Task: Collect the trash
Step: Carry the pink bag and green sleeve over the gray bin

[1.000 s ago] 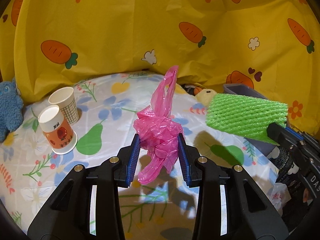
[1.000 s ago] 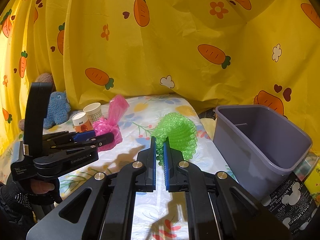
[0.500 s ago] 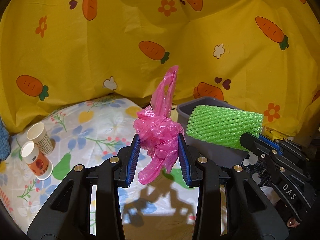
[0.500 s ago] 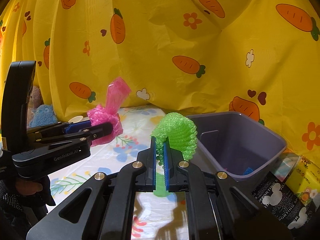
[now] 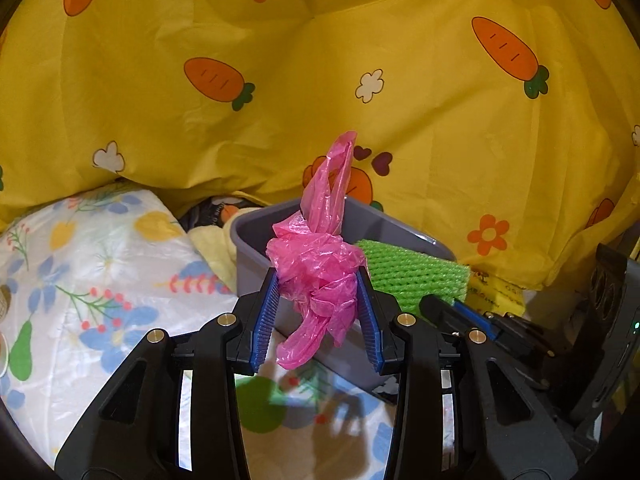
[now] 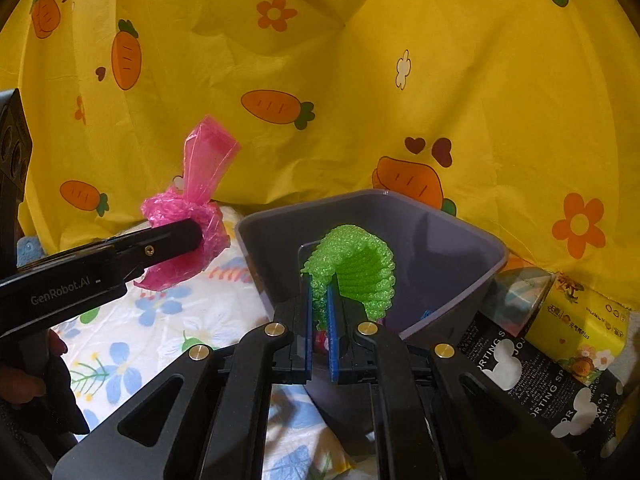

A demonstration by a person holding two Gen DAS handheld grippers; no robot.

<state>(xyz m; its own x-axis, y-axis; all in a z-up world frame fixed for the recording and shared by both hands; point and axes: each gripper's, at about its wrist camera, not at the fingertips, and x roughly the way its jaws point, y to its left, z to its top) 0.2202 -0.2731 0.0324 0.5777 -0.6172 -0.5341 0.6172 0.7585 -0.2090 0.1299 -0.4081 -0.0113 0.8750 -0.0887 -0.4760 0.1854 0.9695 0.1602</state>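
My left gripper [image 5: 318, 312] is shut on a crumpled pink plastic bag [image 5: 320, 264] and holds it in the air just left of the grey bin [image 5: 256, 240]. In the right wrist view the bag [image 6: 192, 216] hangs beside the bin's left rim [image 6: 248, 240]. My right gripper [image 6: 320, 320] is shut on a green foam net [image 6: 356, 268] and holds it over the open grey bin [image 6: 460, 248]. The net also shows in the left wrist view [image 5: 416, 276], above the bin.
The table has a white flowered cloth [image 5: 100, 272]. A yellow carrot-print curtain [image 6: 360, 80] hangs behind everything. A black printed box [image 6: 532, 384] and a yellow carton [image 6: 580, 320] lie right of the bin. Small items lie in the bin's bottom [image 6: 426, 314].
Both grippers have swung right toward the bin with their loads. The paper cups have left the left view. The green net now hangs over the bin's opening.
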